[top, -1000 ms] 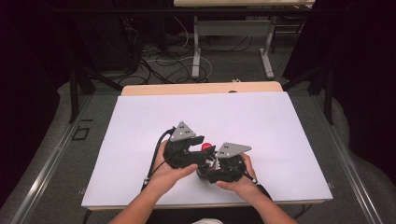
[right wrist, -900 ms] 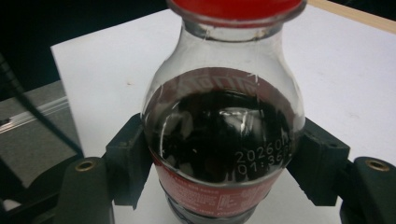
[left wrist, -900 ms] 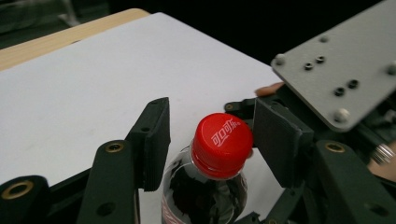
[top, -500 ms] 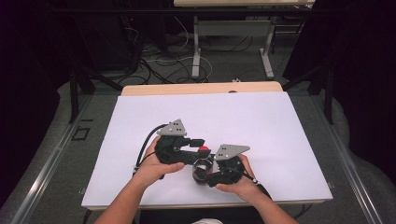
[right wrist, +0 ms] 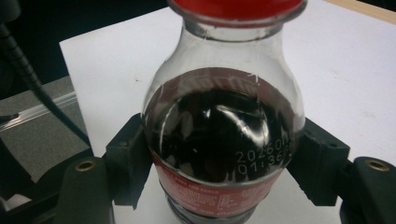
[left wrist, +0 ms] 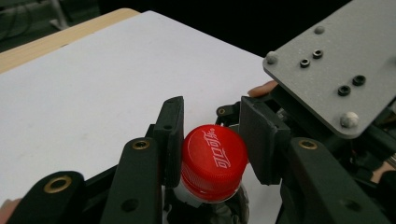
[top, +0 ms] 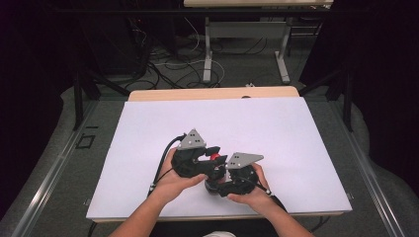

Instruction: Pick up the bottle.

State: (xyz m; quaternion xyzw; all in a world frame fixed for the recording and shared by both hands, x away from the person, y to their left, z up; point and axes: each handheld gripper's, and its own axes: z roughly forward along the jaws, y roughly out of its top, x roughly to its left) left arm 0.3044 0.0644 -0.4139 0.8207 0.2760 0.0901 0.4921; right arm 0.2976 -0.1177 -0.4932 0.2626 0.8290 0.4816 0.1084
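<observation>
A small clear plastic bottle (right wrist: 224,121) with rounded shoulders stands near the front edge of the white, matte surface (top: 276,128), between the person's two hands. It holds dark liquid up to the shoulder, with clear plastic above. A red label with fine white print wraps the body just below the pads, and a white printed date code sits on the curve.

The right tool (right wrist: 224,158) is clenched on the bottle's body, its black blocky pads pressing both sides at the top of the label.

The ribbed red cap (left wrist: 214,161), with white lettering on its flat top, sits on the neck. The left tool (left wrist: 215,140) has just been closing and now grasps the cap; the left pad plainly presses it, the right pad seems to touch, though the angle makes that harder to judge.
</observation>
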